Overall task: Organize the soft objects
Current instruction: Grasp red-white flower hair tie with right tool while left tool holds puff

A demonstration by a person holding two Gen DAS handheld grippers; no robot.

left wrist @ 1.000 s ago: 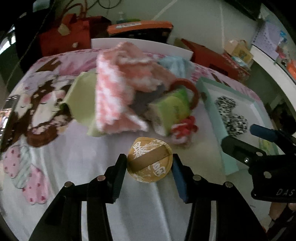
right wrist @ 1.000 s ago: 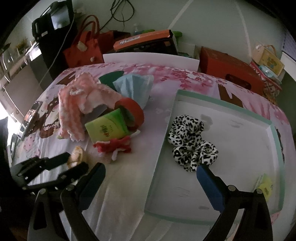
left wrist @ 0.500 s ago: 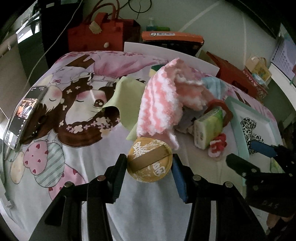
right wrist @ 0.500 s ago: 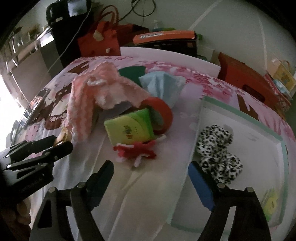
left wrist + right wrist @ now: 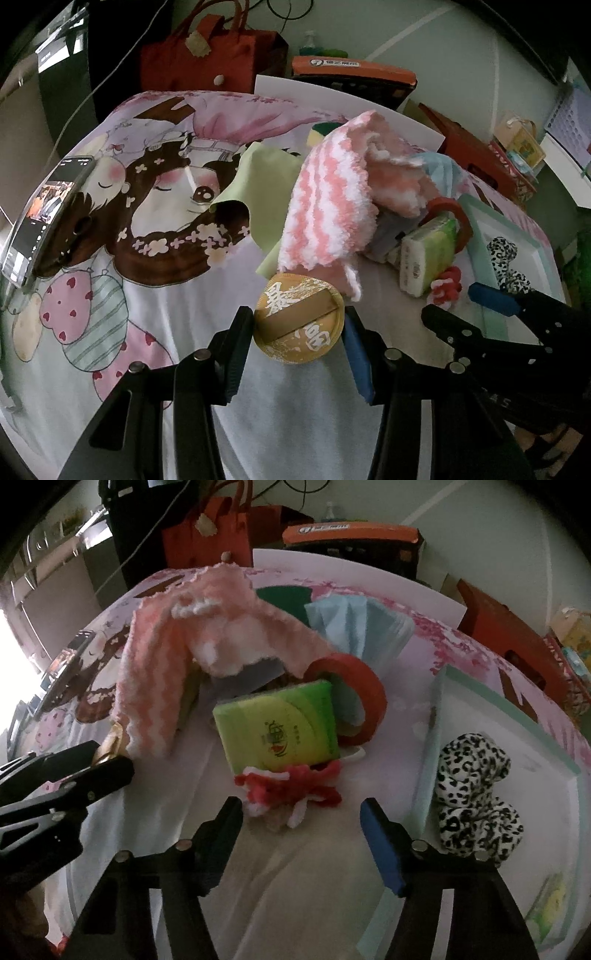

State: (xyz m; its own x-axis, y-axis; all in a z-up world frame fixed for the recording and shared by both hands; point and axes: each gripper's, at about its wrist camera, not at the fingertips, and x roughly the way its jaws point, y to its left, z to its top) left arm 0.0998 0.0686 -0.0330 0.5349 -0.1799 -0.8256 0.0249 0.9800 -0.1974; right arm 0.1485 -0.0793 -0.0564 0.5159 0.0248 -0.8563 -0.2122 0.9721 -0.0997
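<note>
Powder puff (image 5: 298, 323), round and gold, sits pinched between the pads of the left hand-held gripper (image 5: 299, 328), above the near part of the cartoon-print worktop (image 5: 110, 280). Right hand-held gripper (image 5: 301, 821) has just been closing, its jaws spread with nothing between them, just short of the red-and-white yarn scrunchie (image 5: 290, 788). Beside it lies the green tissue pack (image 5: 280, 725); the leopard scrunchie (image 5: 476, 794) rests in the tray (image 5: 428, 760) at the right edge.

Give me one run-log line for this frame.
left gripper: shut on gold puff | right gripper: open, closing over red-white scrunchie | leopard scrunchie: in tray
</note>
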